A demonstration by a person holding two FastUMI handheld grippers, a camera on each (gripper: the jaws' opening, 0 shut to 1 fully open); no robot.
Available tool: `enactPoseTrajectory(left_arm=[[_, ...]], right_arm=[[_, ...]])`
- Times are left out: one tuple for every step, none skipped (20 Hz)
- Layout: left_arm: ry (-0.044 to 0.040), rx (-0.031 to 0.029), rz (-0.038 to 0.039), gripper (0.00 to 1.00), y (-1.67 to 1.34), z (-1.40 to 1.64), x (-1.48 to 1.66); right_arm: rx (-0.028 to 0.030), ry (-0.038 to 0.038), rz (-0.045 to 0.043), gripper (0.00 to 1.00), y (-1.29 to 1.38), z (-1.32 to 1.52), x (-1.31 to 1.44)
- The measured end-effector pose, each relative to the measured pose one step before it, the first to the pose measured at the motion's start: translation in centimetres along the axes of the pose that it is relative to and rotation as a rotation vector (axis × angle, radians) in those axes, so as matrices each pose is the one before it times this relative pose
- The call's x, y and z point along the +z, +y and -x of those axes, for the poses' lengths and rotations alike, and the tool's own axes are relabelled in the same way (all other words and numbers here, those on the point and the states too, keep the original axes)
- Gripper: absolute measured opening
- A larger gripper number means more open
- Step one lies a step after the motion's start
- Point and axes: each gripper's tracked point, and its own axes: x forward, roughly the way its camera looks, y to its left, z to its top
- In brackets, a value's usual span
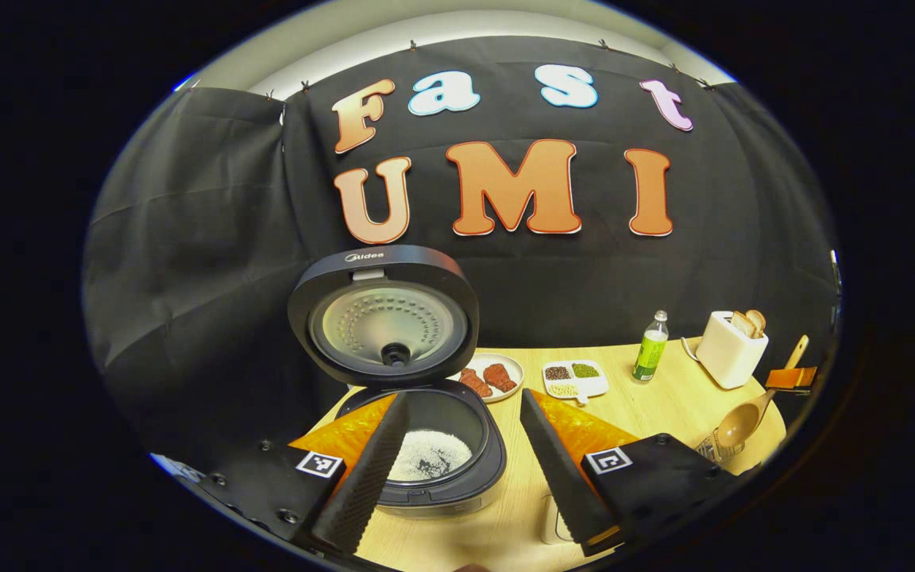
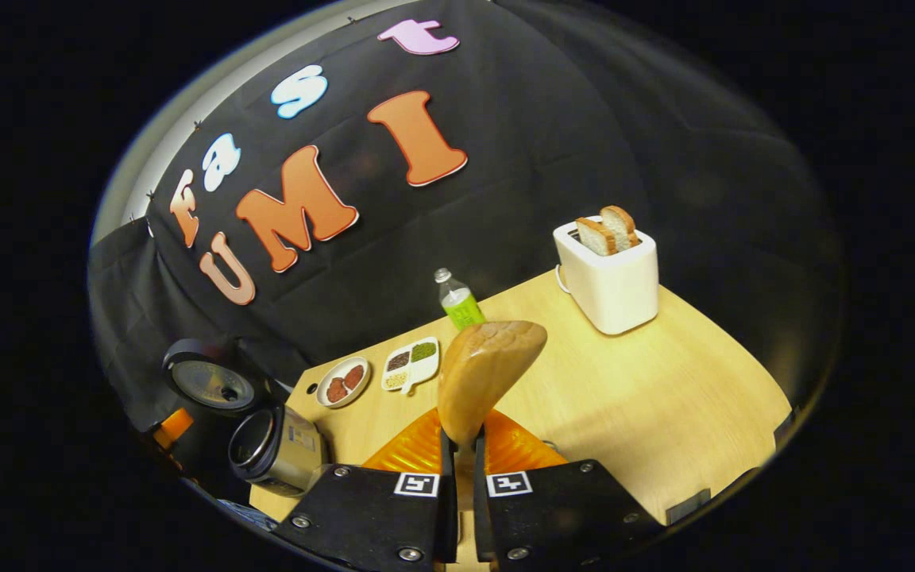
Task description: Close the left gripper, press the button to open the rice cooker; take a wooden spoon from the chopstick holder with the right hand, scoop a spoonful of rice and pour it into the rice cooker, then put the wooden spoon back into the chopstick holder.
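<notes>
The rice cooker (image 1: 434, 477) stands with its lid (image 1: 384, 314) raised, and white rice lies in the inner pot (image 1: 430, 454). My left gripper (image 1: 465, 469) is open, its fingers spread just in front of the pot and holding nothing. My right gripper (image 2: 464, 457) is shut on the handle of the wooden spoon (image 2: 489, 365), whose bowl points forward over the table. In the left gripper view the wooden spoon (image 1: 739, 421) hangs bowl-down right above the chopstick holder (image 1: 713, 449) at the table's right edge, with the right gripper (image 1: 791, 377) on its handle. The rice cooker (image 2: 275, 446) sits far left in the right gripper view.
On the wooden table (image 2: 648, 397) stand a white toaster (image 2: 608, 274) with bread slices, a green bottle (image 2: 460, 302), a plate of meat (image 2: 344, 383) and a divided dish of grains (image 2: 411, 364). A small white object (image 1: 549, 520) lies under my left gripper's right finger.
</notes>
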Motion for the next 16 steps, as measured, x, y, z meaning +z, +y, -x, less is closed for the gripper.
enactPoseTrajectory(left_arm=[[-0.00193, 0.00659, -0.009, 0.9, 0.206, 0.124, 0.136], [-0.00252, 0.00886, -0.00917, 0.95, 0.371, 0.077, 0.183], [-0.00096, 0.008, -0.00775, 0.95, 0.353, 0.014, 0.159], [0.00141, 0.00574, -0.0065, 1.0, 0.273, -0.096, 0.075], [-0.00064, 0.0044, -0.00705, 0.95, 0.263, -0.035, 0.117], [-0.00068, 0.00598, -0.00865, 0.95, 0.366, -0.221, 0.131], [-0.00227, 0.00951, -0.00663, 0.95, 0.439, -0.227, 0.285], [-0.00804, 0.00413, -0.00365, 0.95, 0.424, -0.262, 0.543], [-0.01639, 0.00828, -0.00117, 0.95, 0.5, -0.419, 0.769], [-0.01294, 0.00498, -0.00177, 0.95, 0.598, -0.458, 0.909], [-0.01628, 0.0088, -0.00613, 0.95, 0.826, -0.542, 0.842], [-0.02109, 0.00991, -0.01133, 0.95, 0.815, -0.589, 1.047], [-0.02511, 0.01386, -0.01346, 0.95, 1.041, -0.804, 1.059], [-0.02003, 0.00996, -0.00199, 0.98, 0.849, -0.883, 0.992], [-0.01198, -0.00154, 0.00772, 1.0, 0.601, -0.809, 0.794], [-0.00743, 0.00777, 0.01643, 0.95, 0.72, -0.788, 0.724]], right_arm=[[-0.02774, 0.00898, 0.00513, 0.08, -0.678, -0.386, -0.453], [-0.01317, 0.007, -0.00418, 0.08, -0.513, -0.183, -0.326], [-0.01066, 0.00697, -0.01479, 0.08, -0.504, -0.414, -0.431], [-0.01472, 0.01062, -0.017, 0.08, -0.61, -0.274, -0.596], [-0.01379, 0.0121, -0.01044, 0.08, -0.463, -0.464, -0.599], [-0.01493, 0.01132, -0.00622, 0.08, -0.417, -0.314, -0.644], [-0.01629, 0.01222, -0.00509, 0.08, -0.366, -0.371, -0.64], [-0.01282, 0.01774, -0.00689, 0.08, -0.273, -0.101, -0.692], [-0.01359, 0.02085, -0.00874, 0.08, -0.233, -0.132, -0.725], [-0.01719, 0.02, -0.00466, 0.08, -0.437, -0.132, -0.687], [-0.01993, 0.02378, -0.00645, 0.09, -0.357, -0.227, -0.681], [-0.01694, 0.01949, -0.00481, 0.1, -0.289, 0.276, -0.461], [-0.00479, 0.02075, -0.00737, 0.11, -0.04, 0.136, -0.511], [-0.00523, 0.01403, -0.00709, 0.13, -0.1, 0.382, -0.296], [0.00152, 0.0064, -0.01606, 0.15, -0.008, 0.244, 0.016], [-0.00264, 0.00295, -0.01323, 0.16, -0.093, 0.046, 0.015]])
